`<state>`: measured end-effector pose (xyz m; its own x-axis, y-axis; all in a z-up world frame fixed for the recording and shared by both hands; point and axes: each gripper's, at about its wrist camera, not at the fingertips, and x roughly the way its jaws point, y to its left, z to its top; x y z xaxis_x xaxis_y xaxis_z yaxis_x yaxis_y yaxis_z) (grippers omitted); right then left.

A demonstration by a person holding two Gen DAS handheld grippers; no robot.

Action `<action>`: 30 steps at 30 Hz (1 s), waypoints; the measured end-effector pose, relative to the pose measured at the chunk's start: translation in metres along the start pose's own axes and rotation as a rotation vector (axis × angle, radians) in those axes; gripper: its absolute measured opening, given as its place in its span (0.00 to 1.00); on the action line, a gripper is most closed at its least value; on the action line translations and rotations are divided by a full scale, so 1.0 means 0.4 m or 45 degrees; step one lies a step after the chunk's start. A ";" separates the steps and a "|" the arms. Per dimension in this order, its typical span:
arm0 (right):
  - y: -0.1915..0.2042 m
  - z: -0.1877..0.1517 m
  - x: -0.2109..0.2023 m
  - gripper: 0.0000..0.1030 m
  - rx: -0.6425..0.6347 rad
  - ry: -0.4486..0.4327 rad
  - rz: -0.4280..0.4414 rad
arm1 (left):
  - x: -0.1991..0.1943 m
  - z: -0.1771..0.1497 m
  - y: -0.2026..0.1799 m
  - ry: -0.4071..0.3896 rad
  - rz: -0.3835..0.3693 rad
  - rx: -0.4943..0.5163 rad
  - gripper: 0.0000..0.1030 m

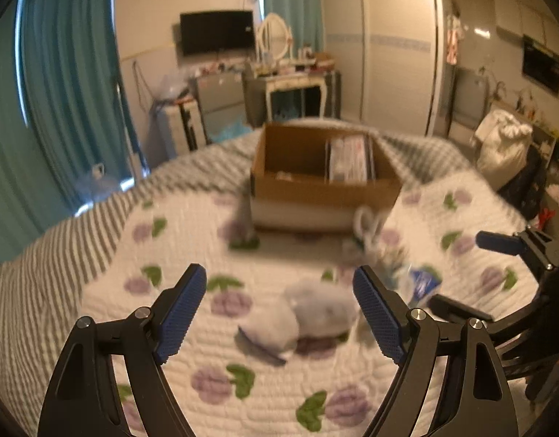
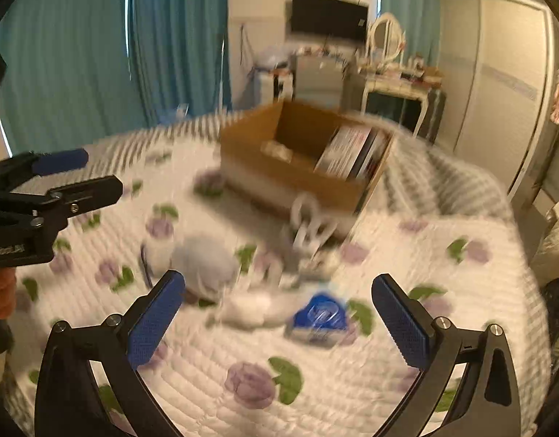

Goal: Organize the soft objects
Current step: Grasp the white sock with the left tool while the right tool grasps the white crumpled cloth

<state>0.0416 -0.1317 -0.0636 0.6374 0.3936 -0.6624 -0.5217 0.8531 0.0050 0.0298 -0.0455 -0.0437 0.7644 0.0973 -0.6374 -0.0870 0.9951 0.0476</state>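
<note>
Bedroom setting: teal curtains (image 1: 61,83) at left, wall TV (image 1: 217,31), vanity (image 1: 294,83) and wardrobe (image 1: 389,47) toward the right. Bed is covered by a white quilt (image 1: 243,382) with purple flowers over a striped blanket (image 1: 42,273). Both views are motion-blurred.

Left gripper (image 1: 279,313): hovers above the quilt, jaws spread wide, nothing between them. Directly ahead of it, between the blue pads (image 1: 183,313), lies a pale grey-white soft bundle (image 1: 308,313), resting on the quilt.

Center, farther back: cardboard box (image 1: 316,182), open top, with what look like flat printed packs (image 1: 352,158) standing against its right wall and 1 small item on its floor.

Right of the bundle: a white fuzzy item (image 2: 250,307), a blue-and-white packet (image 2: 319,318), and a white looped piece (image 2: 308,225) just in front of the box; exact type cannot be told.

Right gripper (image 2: 279,324): also above the quilt, jaws wide apart, empty, with the packet and fuzzy item lying ahead of it.
</note>
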 end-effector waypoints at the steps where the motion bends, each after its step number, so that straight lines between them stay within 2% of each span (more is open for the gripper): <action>1: 0.004 -0.014 0.025 0.97 -0.007 0.024 0.013 | 0.003 -0.024 -0.005 0.002 0.012 0.003 0.81; 2: 0.010 -0.027 0.055 0.94 -0.021 0.050 0.025 | 0.011 -0.047 -0.008 0.005 0.025 0.005 0.81; 4: 0.012 -0.045 0.105 0.80 -0.031 0.104 0.027 | 0.027 -0.067 -0.013 0.019 0.037 0.016 0.81; 8: 0.009 -0.058 0.169 0.61 0.007 0.176 0.088 | 0.053 -0.102 -0.023 0.047 0.004 0.040 0.81; 10: 0.010 -0.063 0.183 0.34 0.014 0.196 0.106 | 0.069 -0.109 -0.028 0.064 0.002 0.054 0.81; 12: 0.011 -0.059 0.174 0.31 0.014 0.176 0.129 | 0.089 -0.115 -0.031 0.090 -0.027 0.042 0.81; 15: 0.003 -0.038 0.131 0.31 0.020 0.089 0.137 | 0.112 -0.121 -0.038 0.129 -0.090 0.026 0.81; 21: -0.065 0.034 0.094 0.31 0.082 -0.036 0.082 | 0.183 -0.127 -0.081 0.202 -0.137 0.089 0.81; 24: -0.094 0.031 0.111 0.31 0.142 -0.036 0.072 | 0.230 -0.130 -0.091 0.231 -0.105 0.122 0.81; 30: -0.101 0.000 0.139 0.31 0.154 0.011 0.070 | 0.253 -0.133 -0.102 0.201 -0.151 0.163 0.77</action>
<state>0.0983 -0.1443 -0.1006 0.6047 0.4384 -0.6649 -0.4830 0.8657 0.1315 0.0768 -0.0773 -0.1512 0.6544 -0.0145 -0.7560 0.0868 0.9946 0.0561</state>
